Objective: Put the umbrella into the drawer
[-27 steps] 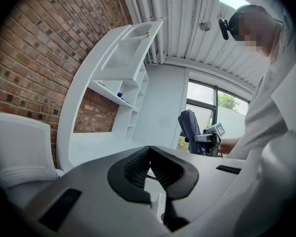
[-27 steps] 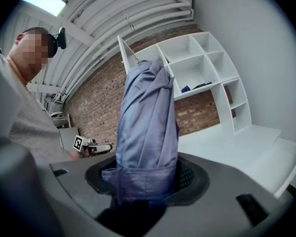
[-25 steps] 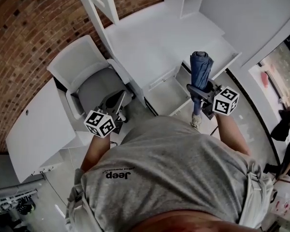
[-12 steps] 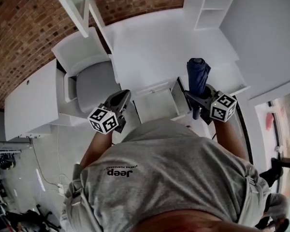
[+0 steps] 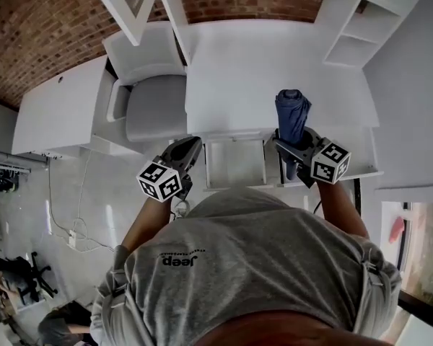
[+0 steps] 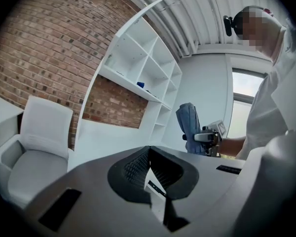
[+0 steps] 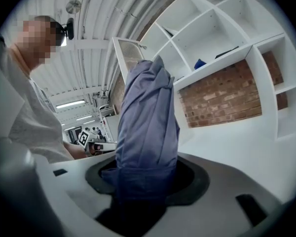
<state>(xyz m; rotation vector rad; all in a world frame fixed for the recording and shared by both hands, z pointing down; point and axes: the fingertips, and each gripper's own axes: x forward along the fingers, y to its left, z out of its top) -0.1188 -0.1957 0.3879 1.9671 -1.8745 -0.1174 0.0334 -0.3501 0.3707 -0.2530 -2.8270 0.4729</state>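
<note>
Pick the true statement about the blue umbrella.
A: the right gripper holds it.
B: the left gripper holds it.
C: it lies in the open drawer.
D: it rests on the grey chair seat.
A: the right gripper view shows the umbrella clamped between the jaws of the right gripper, while the left gripper is shut on nothing.

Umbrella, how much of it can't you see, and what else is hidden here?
- Umbrella lower end: right gripper view, sunk between the jaws under its own cloth.
- Drawer front face: head view, covered by the person's shirt.
- Blue thing on the shelf: both gripper views, too small to name.
</note>
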